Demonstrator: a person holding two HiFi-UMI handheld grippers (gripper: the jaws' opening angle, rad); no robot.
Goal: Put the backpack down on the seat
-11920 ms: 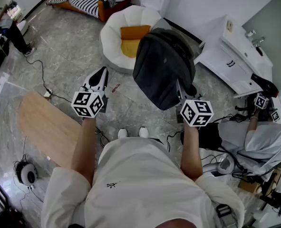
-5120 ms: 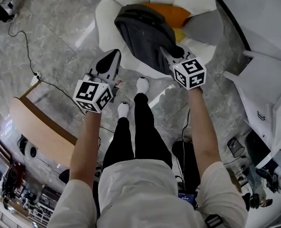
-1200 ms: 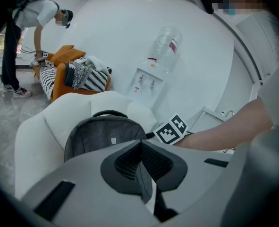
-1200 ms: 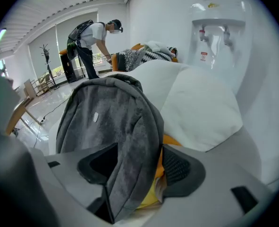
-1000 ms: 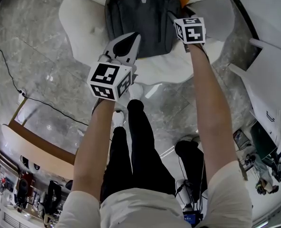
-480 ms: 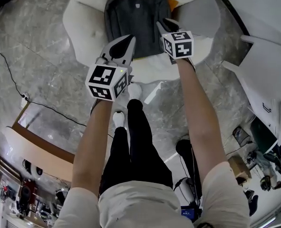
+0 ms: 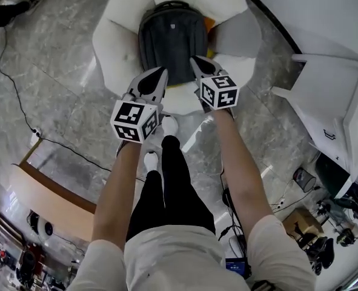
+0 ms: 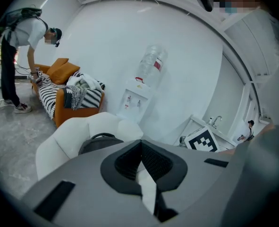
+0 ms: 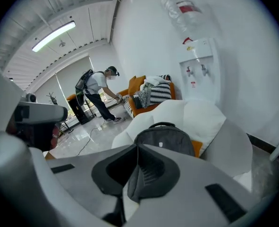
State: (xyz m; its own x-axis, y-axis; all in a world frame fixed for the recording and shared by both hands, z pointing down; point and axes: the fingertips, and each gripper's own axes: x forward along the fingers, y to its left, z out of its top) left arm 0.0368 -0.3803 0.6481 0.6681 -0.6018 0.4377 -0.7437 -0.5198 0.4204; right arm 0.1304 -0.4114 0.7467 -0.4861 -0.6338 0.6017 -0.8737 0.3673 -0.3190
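Backpack [image 7: 171, 41] set on white seat [image 7: 112, 35], upper centre: task apparently done; left hand-held gripper [image 7: 159, 73] closed, empty; right hand-held gripper [image 7: 197, 62] just closed, empty

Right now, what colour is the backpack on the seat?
The backpack is dark grey; the right gripper view shows it best.

Left gripper [image 8: 140, 144]: jaws together, nothing between. Just beyond tips, slightly left: backpack [image 8: 99, 143] top with handle, resting in white seat [image 8: 75, 129]. Farther ahead: water dispenser [image 8: 140, 96] at wall. Far left of jaws: orange sofa [image 8: 63, 98], person [image 8: 21, 41] bending.
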